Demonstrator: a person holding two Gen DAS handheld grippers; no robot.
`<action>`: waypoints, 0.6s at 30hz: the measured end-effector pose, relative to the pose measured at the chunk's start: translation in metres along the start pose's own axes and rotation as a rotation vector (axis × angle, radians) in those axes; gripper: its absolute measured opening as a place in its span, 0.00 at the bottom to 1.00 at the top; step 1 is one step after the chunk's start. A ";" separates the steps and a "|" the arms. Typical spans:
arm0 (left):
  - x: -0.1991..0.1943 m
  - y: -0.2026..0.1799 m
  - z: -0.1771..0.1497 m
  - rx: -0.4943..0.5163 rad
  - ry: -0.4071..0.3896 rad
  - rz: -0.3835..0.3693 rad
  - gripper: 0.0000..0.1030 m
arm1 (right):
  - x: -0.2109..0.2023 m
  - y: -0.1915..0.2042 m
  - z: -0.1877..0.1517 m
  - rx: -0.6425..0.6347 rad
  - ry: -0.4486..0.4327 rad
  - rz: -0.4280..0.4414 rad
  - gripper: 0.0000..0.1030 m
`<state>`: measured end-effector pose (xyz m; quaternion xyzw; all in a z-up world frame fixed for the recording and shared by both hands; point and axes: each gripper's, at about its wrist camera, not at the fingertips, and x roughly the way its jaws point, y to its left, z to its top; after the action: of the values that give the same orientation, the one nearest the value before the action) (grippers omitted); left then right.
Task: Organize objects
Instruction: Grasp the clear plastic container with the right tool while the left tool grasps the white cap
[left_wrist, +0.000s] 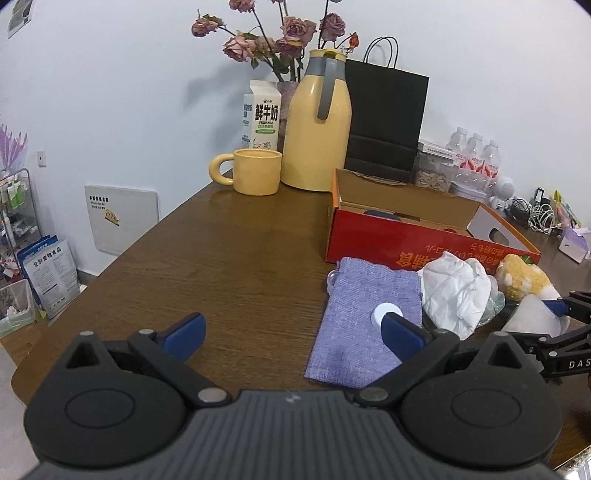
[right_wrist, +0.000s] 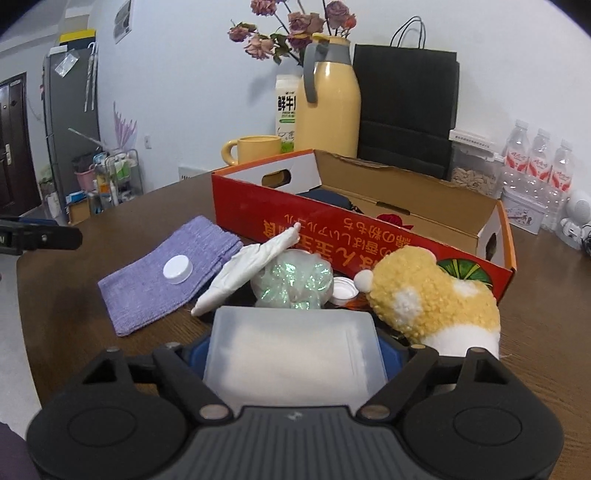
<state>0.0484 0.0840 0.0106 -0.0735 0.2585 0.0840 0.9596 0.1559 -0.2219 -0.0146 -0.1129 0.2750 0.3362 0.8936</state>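
Right gripper (right_wrist: 293, 354) pinching frosted plastic box (right_wrist: 291, 354) (translucent, rectangular, rounded corners); left gripper (left_wrist: 293, 334) spread.

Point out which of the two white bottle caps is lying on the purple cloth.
The round white plastic cap with its closed top up, resting alone on the purple woven cloth. The other white cap lies open side up on the brown wooden table, between the crinkled iridescent wrap and the yellow plush toy.

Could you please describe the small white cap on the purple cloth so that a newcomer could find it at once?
Find the red box on the brown table. A purple cloth lies flat at its left end. The bottle cap is the only thing on it: small, round, white.
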 end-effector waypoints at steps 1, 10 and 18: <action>0.001 -0.001 0.001 0.004 -0.002 -0.001 1.00 | -0.002 0.002 -0.001 0.005 -0.012 -0.014 0.81; 0.028 -0.028 0.009 0.047 0.018 -0.055 1.00 | -0.020 0.016 -0.006 0.135 -0.162 -0.176 0.81; 0.059 -0.058 0.010 0.101 0.018 -0.087 1.00 | -0.024 0.028 -0.001 0.120 -0.195 -0.246 0.81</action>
<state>0.1147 0.0369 -0.0053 -0.0368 0.2674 0.0284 0.9625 0.1221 -0.2145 -0.0021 -0.0591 0.1905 0.2168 0.9556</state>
